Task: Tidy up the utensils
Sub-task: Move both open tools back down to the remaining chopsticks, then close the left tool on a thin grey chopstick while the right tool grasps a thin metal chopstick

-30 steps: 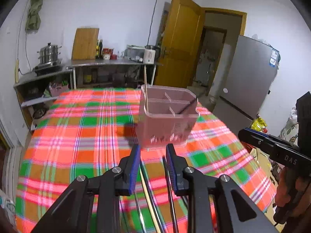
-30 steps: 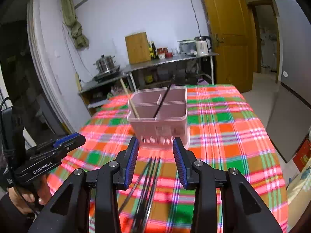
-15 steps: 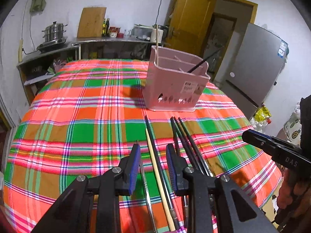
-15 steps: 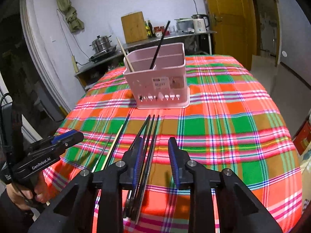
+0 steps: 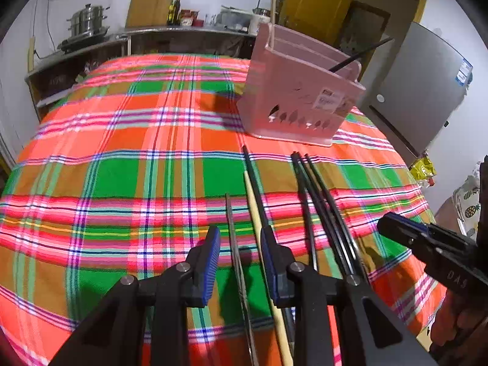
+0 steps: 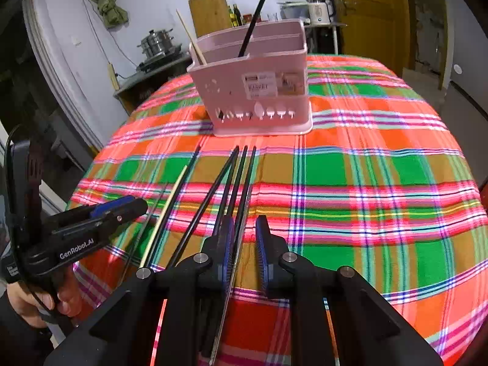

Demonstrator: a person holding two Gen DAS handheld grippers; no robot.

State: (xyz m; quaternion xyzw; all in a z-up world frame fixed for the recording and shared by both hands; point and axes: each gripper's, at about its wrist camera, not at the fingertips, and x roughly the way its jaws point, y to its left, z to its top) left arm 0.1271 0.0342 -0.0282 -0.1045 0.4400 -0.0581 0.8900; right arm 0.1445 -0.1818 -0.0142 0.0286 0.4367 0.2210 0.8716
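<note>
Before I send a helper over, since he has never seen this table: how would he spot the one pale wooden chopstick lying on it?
Start at the pink utensil basket on the plaid tablecloth. In front of it lies a fan of loose chopsticks. The pale wooden chopstick is the only light, cream-coloured one; its neighbours are black or metallic.

The right hand-held gripper (image 6: 244, 238), jaws just narrowing, straddles one black chopstick (image 6: 244, 195). At twelve o'clock stands the pink basket (image 6: 253, 91).

Our two grippers, left (image 5: 240, 251) and right (image 6: 245, 242), are black with ribbed blue pads and silver screws. White lettering marks their sides: "GenRobot.AI", "DAS". A black cable (image 6: 12, 238) loops by the left one.
</note>
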